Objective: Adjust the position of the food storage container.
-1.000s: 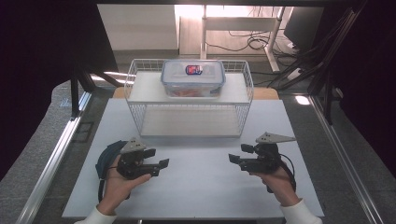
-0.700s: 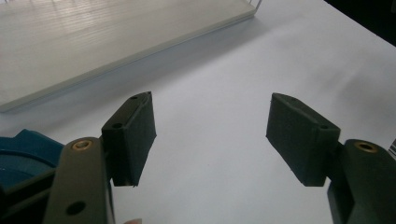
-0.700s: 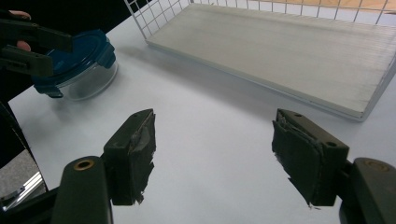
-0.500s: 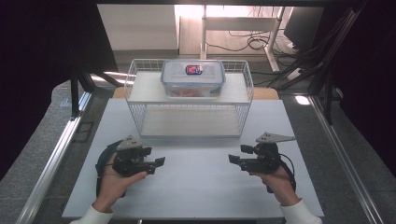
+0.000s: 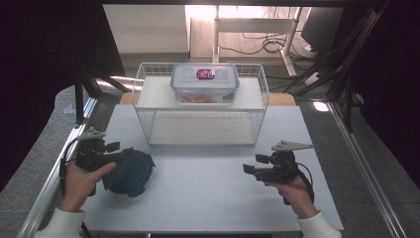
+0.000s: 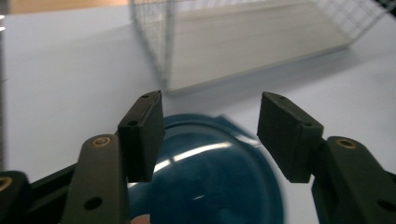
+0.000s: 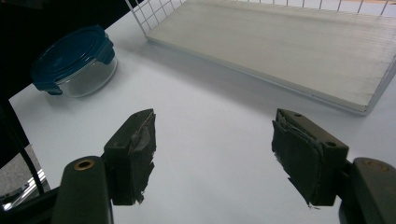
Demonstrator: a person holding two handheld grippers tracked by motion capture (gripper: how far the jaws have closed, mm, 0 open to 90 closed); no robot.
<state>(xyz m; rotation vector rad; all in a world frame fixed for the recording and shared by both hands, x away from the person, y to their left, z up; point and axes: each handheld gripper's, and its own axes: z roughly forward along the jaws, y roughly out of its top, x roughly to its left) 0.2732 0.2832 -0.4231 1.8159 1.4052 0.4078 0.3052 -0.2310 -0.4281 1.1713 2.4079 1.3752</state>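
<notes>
On the white table (image 5: 208,193), a round blue-lidded container (image 5: 130,172) sits lid-up beneath the open, closing left gripper (image 5: 124,150).

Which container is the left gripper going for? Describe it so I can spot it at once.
Start at the white wire rack at the back of the white table, then look to the table's front left, by the left gripper. There sits a round clear-glass container with a dark blue clip-on lid. The other container, a rectangular clear box, sits atop the rack.

L gripper (image 5: 126,151) jaws just narrowing, still apart; R gripper (image 5: 246,169) open.
</notes>
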